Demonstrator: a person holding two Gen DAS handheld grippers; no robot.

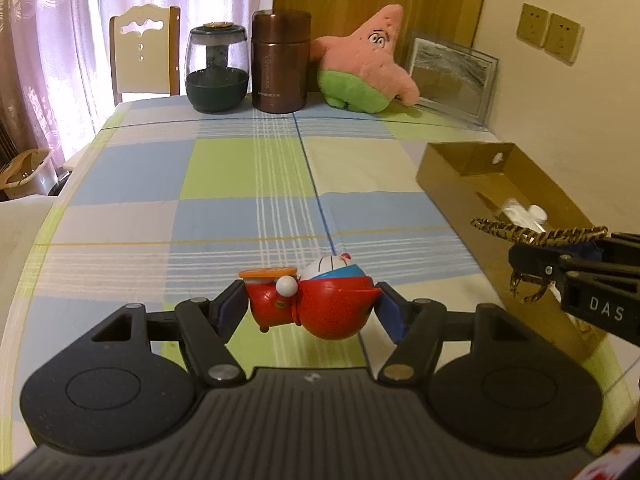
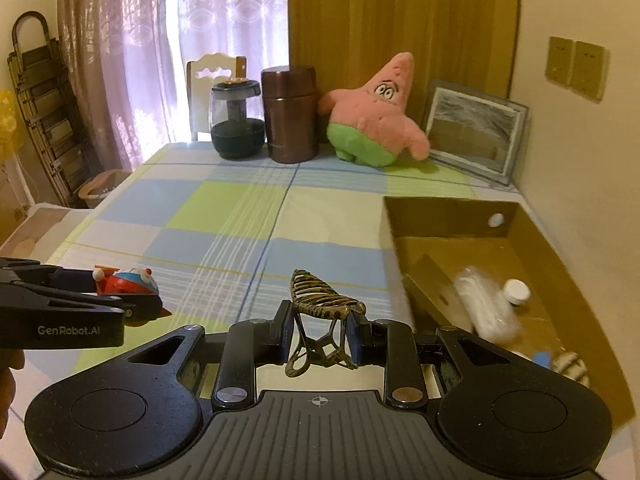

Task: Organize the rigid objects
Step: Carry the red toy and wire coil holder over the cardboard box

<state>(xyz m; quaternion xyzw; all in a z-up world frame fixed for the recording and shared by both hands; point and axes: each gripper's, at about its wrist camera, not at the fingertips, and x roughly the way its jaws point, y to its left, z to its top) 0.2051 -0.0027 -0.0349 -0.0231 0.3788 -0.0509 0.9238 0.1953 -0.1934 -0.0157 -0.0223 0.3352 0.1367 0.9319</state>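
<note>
My left gripper (image 1: 312,308) is shut on a red and blue Doraemon toy (image 1: 320,304) and holds it above the checked tablecloth; the toy also shows in the right wrist view (image 2: 128,284). My right gripper (image 2: 320,334) is shut on a gold and black hair claw clip (image 2: 320,312), held just left of a brown cardboard box (image 2: 532,240). In the left wrist view the clip (image 1: 536,236) hangs over the box's near end (image 1: 448,176). The box holds a white bottle (image 2: 516,292) and a white wrapped bundle (image 2: 484,308).
At the table's far edge stand a dark glass jar (image 1: 216,68), a brown canister (image 1: 280,60), a pink Patrick plush (image 1: 368,64) and a framed picture (image 1: 452,76) leaning on the wall. A chair (image 1: 144,52) stands behind the table. The tablecloth (image 1: 240,184) spreads between.
</note>
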